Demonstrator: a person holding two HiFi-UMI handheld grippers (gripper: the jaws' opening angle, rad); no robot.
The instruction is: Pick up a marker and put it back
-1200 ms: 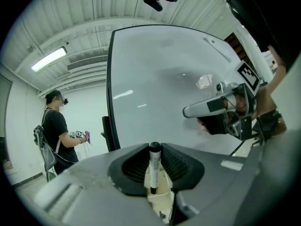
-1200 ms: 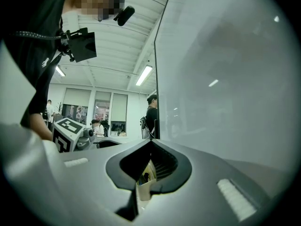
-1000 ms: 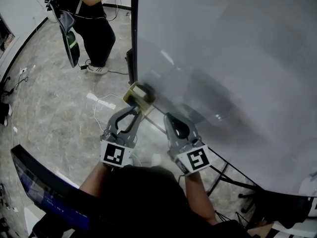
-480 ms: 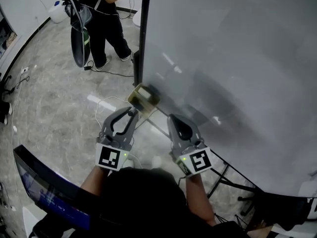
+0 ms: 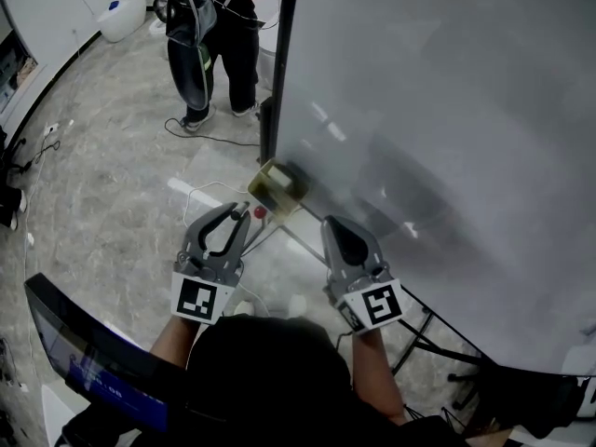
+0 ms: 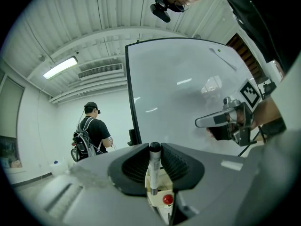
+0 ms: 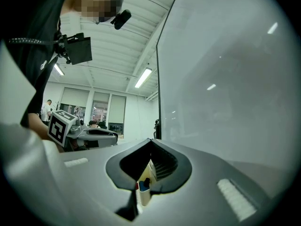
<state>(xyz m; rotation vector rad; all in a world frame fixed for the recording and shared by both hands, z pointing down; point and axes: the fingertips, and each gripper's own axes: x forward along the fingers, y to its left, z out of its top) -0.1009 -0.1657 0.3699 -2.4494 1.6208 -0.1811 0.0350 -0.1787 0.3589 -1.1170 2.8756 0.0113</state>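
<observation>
My left gripper is shut on a marker with a black cap and pale barrel, which stands upright between the pads. It is held just below and left of the beige marker holder fixed at the lower left corner of the whiteboard. A red-capped marker sits in the holder. My right gripper hovers to the right, near the board's lower edge, its jaws shut with nothing between them. Through its jaw gap the holder shows a blue cap.
A person with a backpack stands on the marble floor beyond the board's left edge. A white cable lies on the floor near the holder. The board's black stand legs spread at the lower right. A dark screen edge is at my lower left.
My left gripper has drawn back from the holder, down and to the left, with the marker in it. The person behind has walked to the right. The right gripper has barely moved.
</observation>
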